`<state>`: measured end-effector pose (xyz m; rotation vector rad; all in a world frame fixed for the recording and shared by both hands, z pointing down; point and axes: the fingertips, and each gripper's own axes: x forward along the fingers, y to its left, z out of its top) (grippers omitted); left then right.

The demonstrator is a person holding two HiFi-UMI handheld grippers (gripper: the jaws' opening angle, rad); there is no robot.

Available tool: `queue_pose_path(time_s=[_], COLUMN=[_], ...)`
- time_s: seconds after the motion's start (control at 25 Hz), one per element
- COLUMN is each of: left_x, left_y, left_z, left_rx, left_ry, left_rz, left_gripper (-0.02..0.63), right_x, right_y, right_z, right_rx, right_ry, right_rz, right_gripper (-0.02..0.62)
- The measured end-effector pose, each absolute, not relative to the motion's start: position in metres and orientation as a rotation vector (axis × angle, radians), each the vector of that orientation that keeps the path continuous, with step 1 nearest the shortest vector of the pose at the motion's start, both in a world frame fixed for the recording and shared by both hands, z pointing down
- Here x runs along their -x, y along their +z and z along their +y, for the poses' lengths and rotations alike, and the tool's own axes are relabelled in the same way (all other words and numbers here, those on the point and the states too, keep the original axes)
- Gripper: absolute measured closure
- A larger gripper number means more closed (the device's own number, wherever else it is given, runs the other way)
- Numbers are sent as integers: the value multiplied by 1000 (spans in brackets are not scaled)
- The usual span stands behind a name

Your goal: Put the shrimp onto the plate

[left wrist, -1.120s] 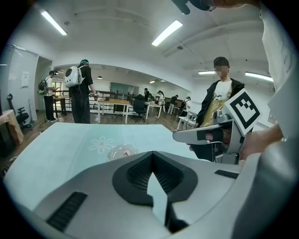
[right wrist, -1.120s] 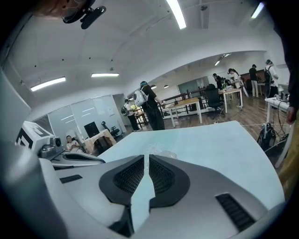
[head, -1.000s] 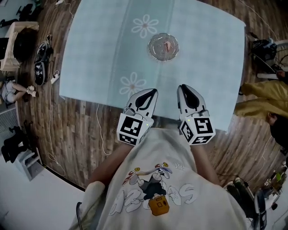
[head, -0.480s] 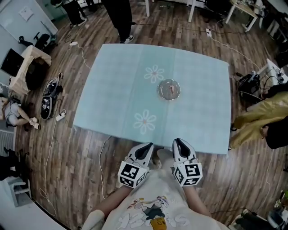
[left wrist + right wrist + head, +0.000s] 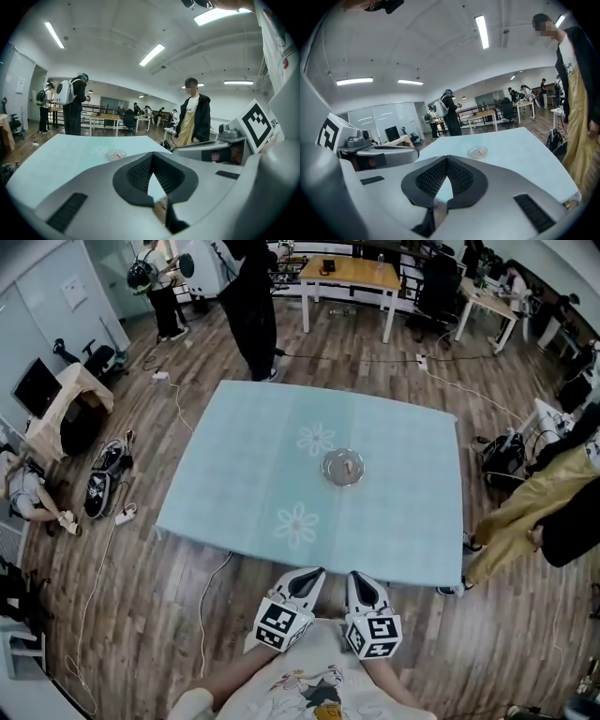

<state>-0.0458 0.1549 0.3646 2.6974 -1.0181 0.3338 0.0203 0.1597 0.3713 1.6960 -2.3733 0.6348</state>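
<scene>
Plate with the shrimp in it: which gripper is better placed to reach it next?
Right, though only slightly. The plate with the shrimp sits a little nearer the right gripper's line than the left gripper's. Both are shut, empty and short of the table.

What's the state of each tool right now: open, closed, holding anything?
Left tool: closed, holding nothing.
Right tool: closed, holding nothing.

Glossy clear plate (image 5: 330,471), wood-plank floor (image 5: 141,615)
</scene>
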Motion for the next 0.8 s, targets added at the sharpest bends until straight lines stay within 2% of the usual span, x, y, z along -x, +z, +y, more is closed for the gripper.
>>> queue_pose_path(time_s=[0.28, 0.8], left_x=[25, 59], left_y=[378, 378], left_z=[171, 181], left_rx=[-2735, -2682], left_ry=[364, 321], left_rz=[-954, -987], left_gripper=[606, 606], right_x=[-30, -2], right_y=[377, 384], right_z=[174, 184], right_rx=[-1715, -1686], right_ry=[650, 696], right_rz=[-2360, -2352], right_gripper=[572, 572])
